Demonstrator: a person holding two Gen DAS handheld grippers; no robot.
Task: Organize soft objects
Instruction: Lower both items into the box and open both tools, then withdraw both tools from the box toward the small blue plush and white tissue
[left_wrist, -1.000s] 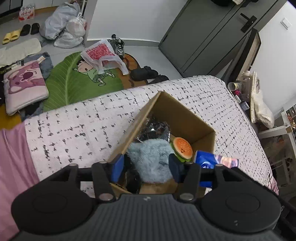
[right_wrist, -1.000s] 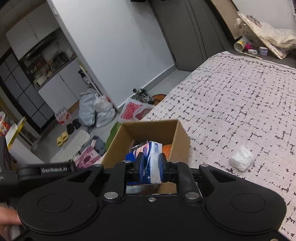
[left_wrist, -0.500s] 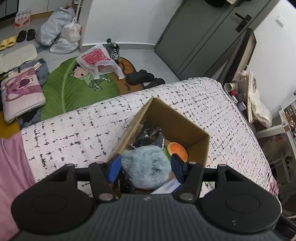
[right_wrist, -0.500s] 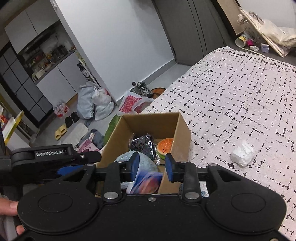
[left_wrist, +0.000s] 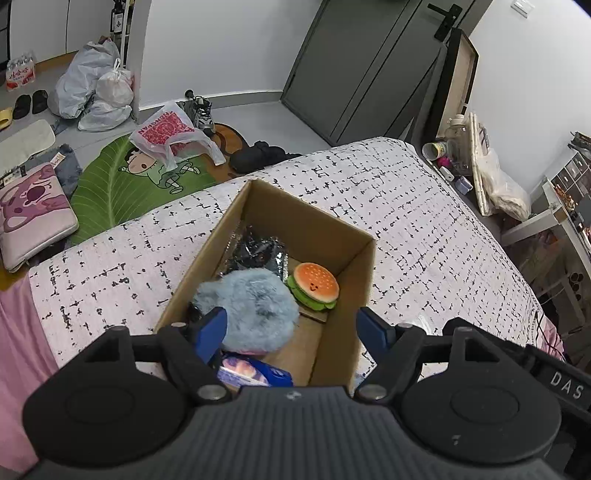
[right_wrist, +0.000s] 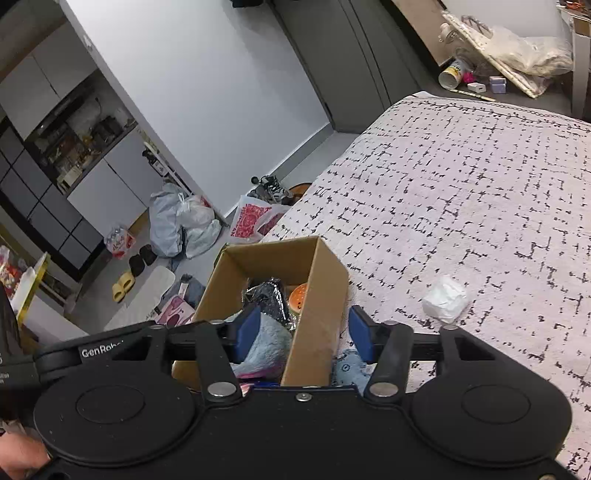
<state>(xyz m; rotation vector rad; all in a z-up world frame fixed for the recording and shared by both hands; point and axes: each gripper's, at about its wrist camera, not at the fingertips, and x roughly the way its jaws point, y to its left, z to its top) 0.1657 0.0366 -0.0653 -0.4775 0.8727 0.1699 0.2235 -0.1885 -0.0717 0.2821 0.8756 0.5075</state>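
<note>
Location: a lived-in home, bedroom area open to a kitchen. Indicators: a bed (left_wrist: 424, 206) with a patterned white cover; a green cartoon rug (left_wrist: 122, 177) on the floor; a pink cushion (left_wrist: 31, 210) beside it; slippers (right_wrist: 123, 285) and shoes (left_wrist: 201, 110) near the wall; full plastic bags (right_wrist: 184, 225) on the floor; kitchen cabinets (right_wrist: 70, 158) with cluttered shelves; a grey door (left_wrist: 369, 66).

Both wrist cameras looked steeply down past their own fingers from close above the cardboard box (left_wrist: 325, 236) (right_wrist: 317, 325) — shared by both views, along with the bedspread (left_wrist: 424, 221) (right_wrist: 461, 184).
</note>
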